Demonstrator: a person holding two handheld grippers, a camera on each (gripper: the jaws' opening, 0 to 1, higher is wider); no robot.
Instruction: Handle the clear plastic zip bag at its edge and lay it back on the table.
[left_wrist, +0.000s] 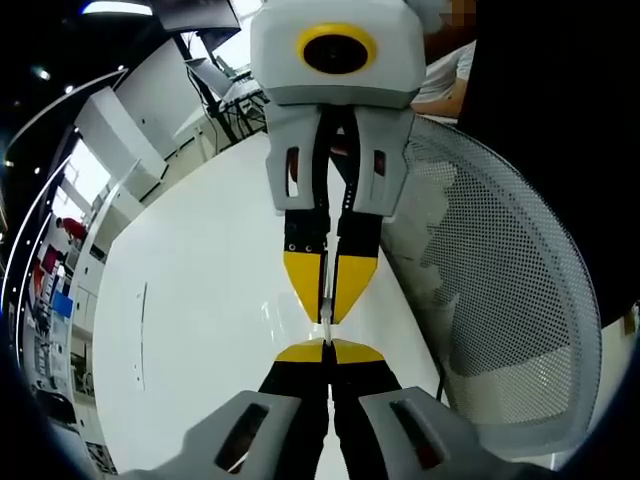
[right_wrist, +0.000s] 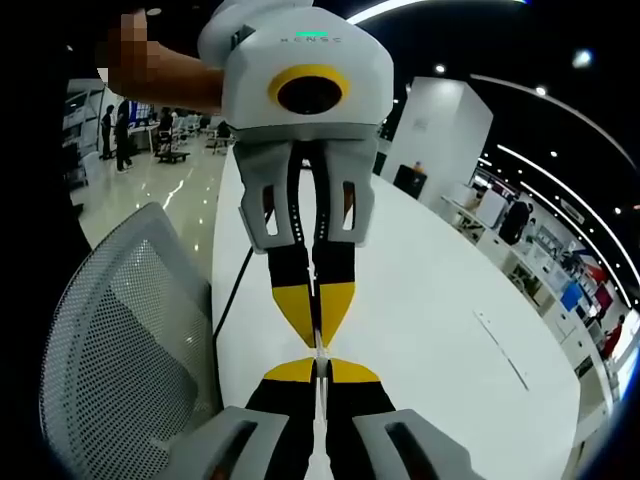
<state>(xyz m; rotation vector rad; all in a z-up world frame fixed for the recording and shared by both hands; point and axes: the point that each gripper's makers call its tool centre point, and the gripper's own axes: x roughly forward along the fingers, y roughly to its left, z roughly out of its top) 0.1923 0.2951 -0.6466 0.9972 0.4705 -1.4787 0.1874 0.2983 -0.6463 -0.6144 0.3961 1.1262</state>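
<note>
In the left gripper view the left tool (left_wrist: 328, 344) rose from the bottom with its yellow tips pressed together, and the right tool (left_wrist: 330, 300) came down from the top to meet it tip to tip — both clamped on a thin pale strip, the edge of the clear bag (left_wrist: 328, 322), seen edge-on between them. The right gripper view gave the mirror: right tool (right_wrist: 316, 364) below, left tool (right_wrist: 317, 322) above, jaws closed on the same sliver of bag (right_wrist: 317, 350). The bag hung in the air over the white table (left_wrist: 200, 300), off its surface; the rest of it was too thin and clear to make out. Beside the table stood a white mesh chair (left_wrist: 510, 320), its back close to the table edge. A person's arm (right_wrist: 185, 85) reached in behind the left tool.
</note>
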